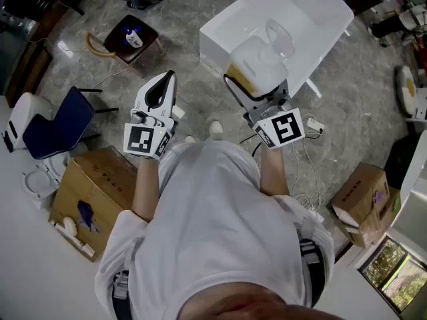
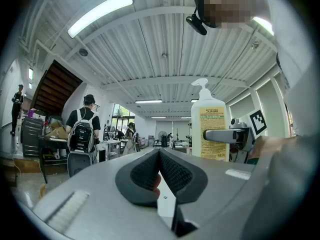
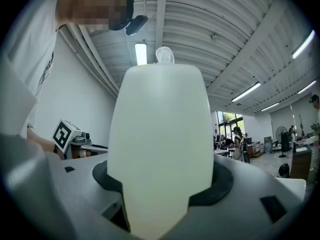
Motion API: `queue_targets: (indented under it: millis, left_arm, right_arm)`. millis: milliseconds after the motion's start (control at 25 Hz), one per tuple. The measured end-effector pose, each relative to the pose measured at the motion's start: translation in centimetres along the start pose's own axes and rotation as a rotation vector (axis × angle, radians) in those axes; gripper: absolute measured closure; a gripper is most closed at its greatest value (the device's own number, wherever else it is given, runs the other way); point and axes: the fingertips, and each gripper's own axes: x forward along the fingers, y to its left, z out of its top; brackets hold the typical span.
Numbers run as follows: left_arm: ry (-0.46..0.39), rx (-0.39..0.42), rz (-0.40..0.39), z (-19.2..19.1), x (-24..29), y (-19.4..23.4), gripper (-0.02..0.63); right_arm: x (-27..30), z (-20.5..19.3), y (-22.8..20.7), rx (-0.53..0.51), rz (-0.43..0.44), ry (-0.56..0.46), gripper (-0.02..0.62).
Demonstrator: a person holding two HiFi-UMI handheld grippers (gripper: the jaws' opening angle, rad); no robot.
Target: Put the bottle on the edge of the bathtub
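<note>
This is a big open workshop hall, not a home. It has a ribbed white ceiling (image 2: 165, 49) with long strip lights (image 2: 100, 14), people (image 2: 82, 129) at worktables (image 2: 111, 145) and a staircase (image 2: 55, 86). The bathtub (image 1: 213, 49) stands loose on a stone floor (image 1: 200, 92) among cardboard boxes (image 1: 100, 182) and trailing cables (image 1: 308, 193).

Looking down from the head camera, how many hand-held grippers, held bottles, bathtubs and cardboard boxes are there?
2 hand-held grippers: left hand-held gripper, right hand-held gripper
1 bottle, held in the right hand-held gripper
1 bathtub
2 cardboard boxes
Total: 6
</note>
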Motion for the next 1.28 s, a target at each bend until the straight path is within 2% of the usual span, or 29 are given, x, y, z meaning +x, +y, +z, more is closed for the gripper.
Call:
queue_targets:
  millis: [360,640,840,1080,1280]
  left_arm:
    - [0.005,-0.009,0.012,-0.4,-0.4,0.1,0.607]
    - [0.012,-0.014,0.013,-1.0,0.7,-0.4,0.607]
    - [0.032,-0.013,0.01,-2.3,2.2,-1.2,0.607]
    - [0.057,-0.003,0.041,-3.7,4.3,-1.4,0.607]
    - [0.051,0.025,0.062,-3.2,6.2,-1.8,0.607]
  right_arm:
    - [-0.1,-0.3,0.3,-0.005,0.002,0.012,0.255]
    - [-0.8,-1.5,-0.8,0.068,0.029,-0.002,0.252]
    - [-1.8,-3.1,-3.0,0.093,0.044,0.025,0.252]
    - [-2.4,-4.3,-6.5,0.064,0.055,0.051,0.252]
    - [-2.2,-4.9,-8.5,0.057,0.079,0.046,0.252]
